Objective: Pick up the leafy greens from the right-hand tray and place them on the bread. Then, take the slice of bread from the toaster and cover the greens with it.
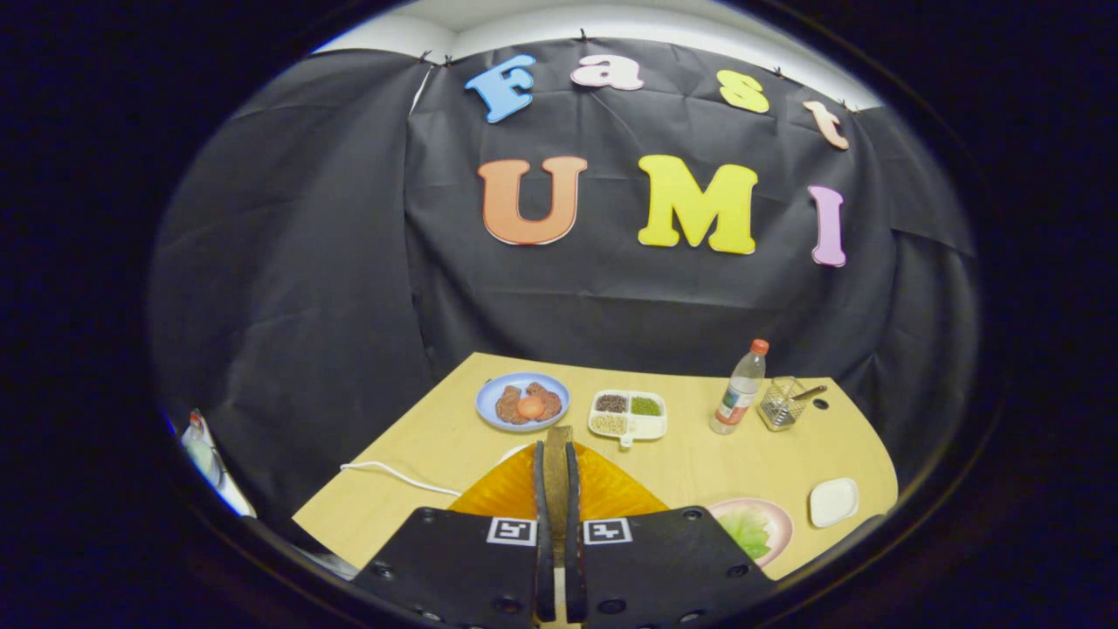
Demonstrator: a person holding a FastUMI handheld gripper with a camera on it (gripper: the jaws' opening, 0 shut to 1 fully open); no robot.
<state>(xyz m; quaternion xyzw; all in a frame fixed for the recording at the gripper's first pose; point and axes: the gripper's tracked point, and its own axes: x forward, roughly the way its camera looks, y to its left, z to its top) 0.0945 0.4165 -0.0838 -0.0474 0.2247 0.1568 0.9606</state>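
Bread slice (556, 463), thin and edge-on, stands pinched between the gripper (556, 454)'s nearly closed fingers above the orange toaster (603, 494); the leafy greens (747, 530) lie on a pink plate (780, 515), just right of the fingers.

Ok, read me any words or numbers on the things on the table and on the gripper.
Label on the bottle: too small to read.
Two square markers on the gripper: coded patterns, no words or numbers.
No other text on the table's things. The fingers are shut on a brown slice, which bears no writing.
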